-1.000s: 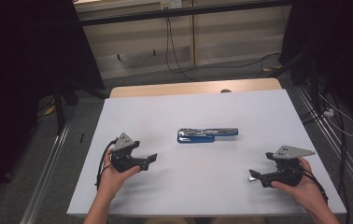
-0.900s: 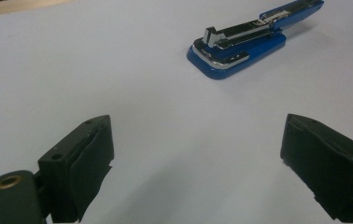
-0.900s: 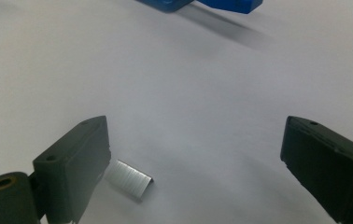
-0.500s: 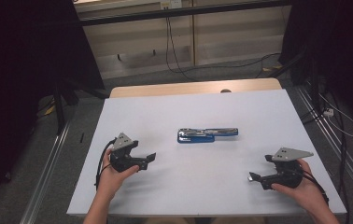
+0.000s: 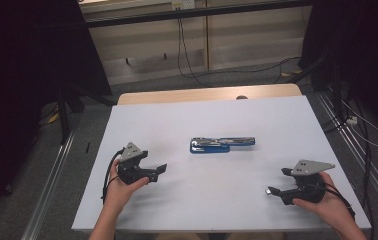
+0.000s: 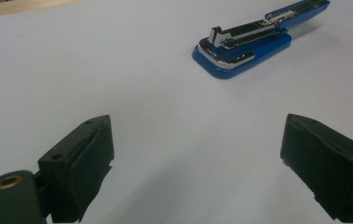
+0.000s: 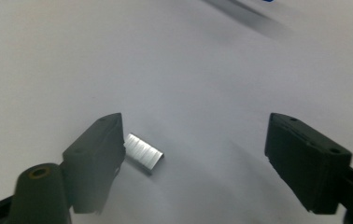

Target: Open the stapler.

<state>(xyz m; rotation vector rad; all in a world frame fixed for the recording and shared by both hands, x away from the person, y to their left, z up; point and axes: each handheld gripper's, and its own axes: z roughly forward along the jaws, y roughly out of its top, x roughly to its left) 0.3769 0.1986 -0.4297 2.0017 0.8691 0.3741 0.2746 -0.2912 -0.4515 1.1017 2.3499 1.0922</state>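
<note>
Staples point(image 7: 144, 159), a short silver strip of them, lie on the white worktop point(image 5: 277, 125) between the jaws of the right tongs point(image 7: 194, 161), touching or nearly touching the inner face of the jaw at the left of the right gripper view, well clear of the other. Those jaws have just been closing, yet a wide gap remains and the pads do not press on the strip, so the tongs are apart and nothing is held. From the high view the right tongs point(image 5: 275, 192) sit low near the worktop's near right corner, in much the same spot as a second ago, the strip a small bright fleck at their tip. The left tongs point(image 5: 160, 170) rest at the near left, likewise unmoved, jaws spread wide and empty in the left gripper view, aimed toward the blue stapler point(image 6: 258, 39). That stapler point(image 5: 222, 144) lies in the middle of the worktop with its top arm swung open, metal channel exposed, well apart from both hands. The narrowing points to a pinch on the strip as the step in hand, with loading it into the open stapler likely to follow
</note>
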